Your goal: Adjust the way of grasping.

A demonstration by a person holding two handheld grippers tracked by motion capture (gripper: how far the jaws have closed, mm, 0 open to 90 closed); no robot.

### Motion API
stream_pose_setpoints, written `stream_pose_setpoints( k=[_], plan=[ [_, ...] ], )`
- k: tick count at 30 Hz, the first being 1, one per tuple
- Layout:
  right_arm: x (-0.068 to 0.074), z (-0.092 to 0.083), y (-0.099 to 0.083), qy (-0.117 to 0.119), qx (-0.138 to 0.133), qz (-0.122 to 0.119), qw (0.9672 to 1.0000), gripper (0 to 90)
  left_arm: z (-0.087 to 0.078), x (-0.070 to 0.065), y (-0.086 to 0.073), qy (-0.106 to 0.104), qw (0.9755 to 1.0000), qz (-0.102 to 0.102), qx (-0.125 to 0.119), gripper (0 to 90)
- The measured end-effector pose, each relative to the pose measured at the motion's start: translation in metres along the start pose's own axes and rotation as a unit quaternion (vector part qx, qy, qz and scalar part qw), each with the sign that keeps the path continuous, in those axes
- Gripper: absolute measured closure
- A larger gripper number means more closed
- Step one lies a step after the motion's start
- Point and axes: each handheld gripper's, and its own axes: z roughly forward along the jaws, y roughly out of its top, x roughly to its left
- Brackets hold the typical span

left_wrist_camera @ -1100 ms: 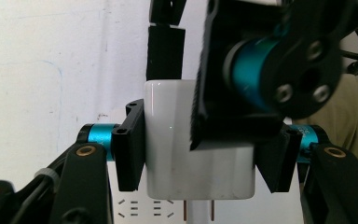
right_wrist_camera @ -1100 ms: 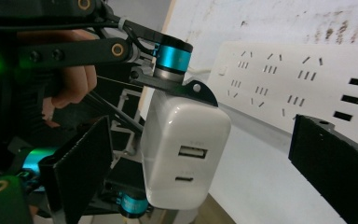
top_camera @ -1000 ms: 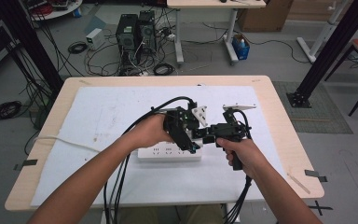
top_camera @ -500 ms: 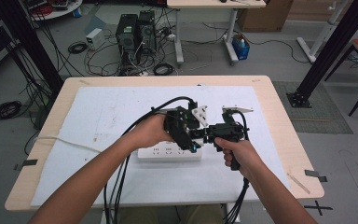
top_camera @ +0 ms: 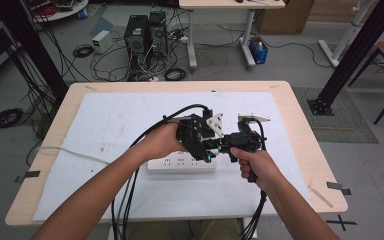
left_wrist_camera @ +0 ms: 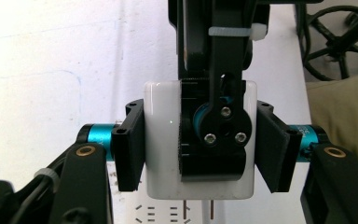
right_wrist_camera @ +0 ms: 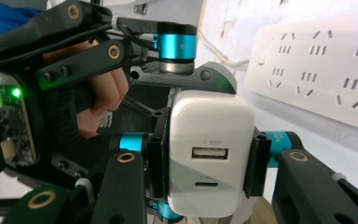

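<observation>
1. Position: the person holds both tools close together above the white multi-socket power strip (top_camera: 181, 164), which lies flat on the white paper sheet (top_camera: 105, 120) covering the pale wooden table (top_camera: 300, 105).
2. Work piece: a white rounded-corner plastic USB charger block (right_wrist_camera: 210, 154) hangs in the air between the two tools, just above the strip and not plugged into it. Its face carries one rectangular USB port and one oval port below it.
3. Right gripper (right_wrist_camera: 209, 161): clenched on the charger, one black pad pressing each side of the body.
4. Left gripper (left_wrist_camera: 200, 151): its left pad touches the charger's side; its right pad stands a little clear, angled outward. The hold looks loose or partly released — whether it bears any load cannot be told.
5. In the left gripper view, a metal prong of the charger points down toward the strip's slots (left_wrist_camera: 161, 212).
6. Step in hand, as a judgement: a hand-over or re-grip of the charger between tools, ahead of plugging it in.
7. Next move calls for one tool to take firm sole hold, the other to back away — then the prongs must be squared to a socket and pressed straight down.
</observation>
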Motion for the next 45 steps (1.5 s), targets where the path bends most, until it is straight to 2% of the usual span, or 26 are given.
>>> stream_pose_setpoints(
  k=[3, 5, 7, 10, 13, 15, 17, 19, 20, 21, 23, 25, 27, 28, 31, 32, 36, 37, 38, 40, 41, 43, 45],
  plan=[
    [0.0, -0.001, -0.001, -0.029, -0.017, -0.015, 0.9993, 62.1, -0.001, 0.001, -0.002, 0.0, 1.0, -0.005, 0.005, 37.2],
    [-0.002, -0.003, -0.001, -0.035, -0.027, -0.02, 0.9988, 62.1, -0.003, 0.002, -0.004, -0.005, 0.9998, -0.015, 0.009, 29.0],
    [-0.002, -0.008, 0.0, -0.043, -0.03, -0.026, 0.9983, 62.1, -0.007, 0.003, -0.009, -0.008, 0.9998, -0.017, 0.01, 27.1],
    [0.0, -0.014, 0.001, -0.069, -0.03, -0.05, 0.9959, 62.1, -0.014, 0.007, -0.019, -0.015, 0.9992, -0.035, 0.015, 26.7],
    [0.004, -0.02, 0.003, -0.102, -0.024, -0.09, 0.9904, 62.0, -0.019, 0.011, -0.03, -0.023, 0.9973, -0.062, 0.03, 22.6],
    [0.009, -0.024, 0.004, -0.132, -0.021, -0.12, 0.9837, 62.0, -0.023, 0.013, -0.038, -0.033, 0.9957, -0.076, 0.041, 22.6],
    [0.012, -0.03, 0.005, -0.143, -0.024, -0.129, 0.981, 62.0, -0.027, 0.015, -0.048, -0.035, 0.994, -0.093, 0.045, 22.6],
    [0.016, -0.037, 0.007, -0.164, -0.028, -0.151, 0.9744, 62.0, -0.031, 0.017, -0.058, -0.027, 0.9928, -0.105, 0.051, 22.5],
    [0.018, -0.04, 0.008, -0.176, -0.03, -0.165, 0.9701, 62.0, -0.033, 0.018, -0.063, -0.027, 0.9922, -0.109, 0.054, 22.6],
    [0.02, -0.044, 0.009, -0.19, -0.032, -0.181, 0.9644, 62.0, -0.035, 0.019, -0.069, -0.027, 0.9916, -0.111, 0.06, 22.6],
    [0.025, -0.052, 0.01, -0.216, -0.029, -0.218, 0.9512, 62.0, -0.039, 0.019, -0.079, -0.027, 0.9901, -0.113, 0.079, 22.6],
    [0.031, -0.059, 0.011, -0.245, -0.022, -0.251, 0.9362, 62.0, -0.042, 0.019, -0.091, -0.023, 0.9883, -0.121, 0.09, 22.6],
    [0.036, -0.064, 0.012, -0.273, -0.012, -0.267, 0.9242, 62.0, -0.046, 0.02, -0.101, -0.02, 0.9865, -0.129, 0.098, 22.6],
    [0.038, -0.067, 0.012, -0.29, -0.009, -0.276, 0.9163, 62.0, -0.048, 0.02, -0.106, -0.018, 0.9862, -0.127, 0.104, 22.6],
    [0.045, -0.072, 0.013, -0.333, 0.018, -0.296, 0.8953, 62.0, -0.054, 0.02, -0.118, -0.012, 0.9857, -0.115, 0.123, 22.6],
    [0.047, -0.073, 0.014, -0.347, 0.031, -0.302, 0.8874, 62.0, -0.057, 0.02, -0.121, -0.014, 0.9854, -0.116, 0.124, 22.6],
    [0.055, -0.074, 0.015, -0.418, 0.077, -0.331, 0.8426, 62.0, -0.066, 0.023, -0.13, -0.009, 0.9852, -0.122, 0.12, 22.6],
    [0.056, -0.074, 0.015, -0.43, 0.088, -0.335, 0.8337, 62.0, -0.068, 0.023, -0.132, -0.008, 0.9842, -0.13, 0.121, 22.6],
    [0.057, -0.074, 0.016, -0.44, 0.097, -0.335, 0.8276, 62.0, -0.069, 0.024, -0.134, -0.005, 0.9833, -0.134, 0.123, 22.6],
    [0.057, -0.076, 0.017, -0.456, 0.109, -0.333, 0.8181, 62.0, -0.071, 0.025, -0.137, -0.007, 0.9807, -0.145, 0.131, 22.6],
    [0.057, -0.077, 0.018, -0.459, 0.115, -0.331, 0.8162, 62.0, -0.072, 0.025, -0.139, -0.006, 0.9794, -0.15, 0.134, 22.6],
    [0.056, -0.079, 0.018, -0.462, 0.126, -0.325, 0.8157, 62.0, -0.074, 0.026, -0.143, -0.002, 0.9757, -0.173, 0.135, 22.6],
    [0.056, -0.081, 0.018, -0.458, 0.137, -0.323, 0.8166, 62.0, -0.076, 0.026, -0.147, 0.001, 0.9742, -0.184, 0.13, 22.6]
  ],
)
